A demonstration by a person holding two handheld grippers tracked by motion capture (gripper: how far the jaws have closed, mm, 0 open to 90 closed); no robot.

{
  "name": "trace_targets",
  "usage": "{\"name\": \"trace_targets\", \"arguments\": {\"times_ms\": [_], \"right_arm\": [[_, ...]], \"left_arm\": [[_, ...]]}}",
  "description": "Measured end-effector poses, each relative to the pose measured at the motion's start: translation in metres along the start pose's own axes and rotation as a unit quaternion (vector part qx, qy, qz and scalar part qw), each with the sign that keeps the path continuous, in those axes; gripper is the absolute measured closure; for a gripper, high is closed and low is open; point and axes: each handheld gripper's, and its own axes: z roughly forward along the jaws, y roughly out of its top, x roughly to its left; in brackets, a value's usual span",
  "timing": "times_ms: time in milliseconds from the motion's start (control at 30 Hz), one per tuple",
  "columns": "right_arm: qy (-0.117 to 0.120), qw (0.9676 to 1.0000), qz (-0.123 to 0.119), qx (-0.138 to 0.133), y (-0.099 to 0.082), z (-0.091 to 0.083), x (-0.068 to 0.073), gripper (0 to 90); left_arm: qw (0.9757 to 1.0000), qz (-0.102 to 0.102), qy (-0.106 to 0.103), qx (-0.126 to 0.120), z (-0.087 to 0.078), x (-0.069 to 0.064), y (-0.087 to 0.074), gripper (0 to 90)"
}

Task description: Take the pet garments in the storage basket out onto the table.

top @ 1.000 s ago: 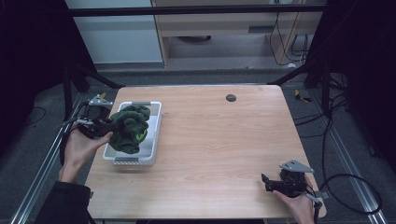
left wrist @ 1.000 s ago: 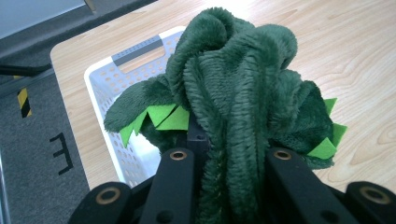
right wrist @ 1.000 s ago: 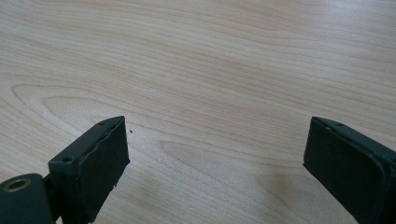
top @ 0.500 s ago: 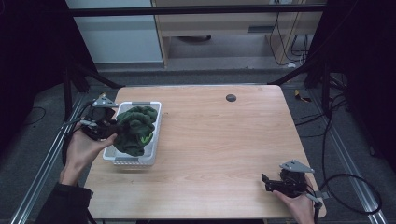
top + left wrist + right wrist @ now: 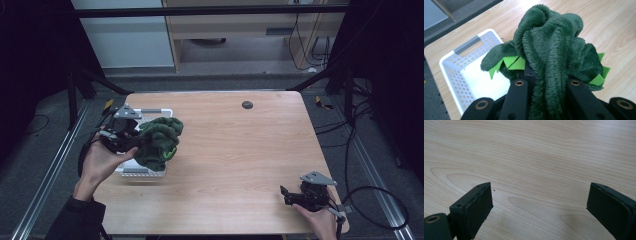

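A dark green plush cloth (image 5: 159, 140) with bright green felt points hangs bunched above the right rim of a white perforated basket (image 5: 144, 173). My left gripper (image 5: 140, 142) is shut on it. In the left gripper view the plush (image 5: 554, 47) fills the gap between the two black jaws and hides their tips, with the basket (image 5: 456, 72) empty below at the left. My right gripper (image 5: 286, 195) rests low over the table's near right corner. In the right gripper view its fingers (image 5: 474, 210) stand wide apart over bare wood: open.
A small dark round hole cover (image 5: 247, 105) sits near the far edge of the wooden table (image 5: 240, 160). Metal frame rails run along both sides of the table, and cables lie on the floor at the right.
My left gripper has carried the green plush to the right, from over the basket's middle to its right rim. The right gripper has stayed where it was.
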Motion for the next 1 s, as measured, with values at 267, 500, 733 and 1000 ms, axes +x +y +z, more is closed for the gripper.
{"name": "trace_targets", "arguments": {"times_ms": [267, 500, 733, 1000], "right_arm": [[0.0, 1.0, -0.002, -0.002, 0.0, 0.0, 0.0, 6.3], [0.0, 1.0, 0.002, -0.003, 0.0, -0.001, 0.0, 6.1], [-0.003, 1.0, 0.002, -0.007, 0.001, -0.001, -0.001, 6.0], [-0.004, 0.9999, 0.001, -0.011, 0.001, -0.002, -0.001, 5.8]], "left_arm": [[0.9998, 0.013, -0.013, 0.001, 0.006, -0.012, 0.008, 78.8], [0.9993, 0.026, -0.026, 0.003, 0.015, -0.024, 0.013, 78.8], [0.9988, 0.034, -0.036, 0.007, 0.027, -0.033, 0.016, 78.8], [0.9979, 0.044, -0.046, 0.012, 0.036, -0.042, 0.018, 78.8]]}}
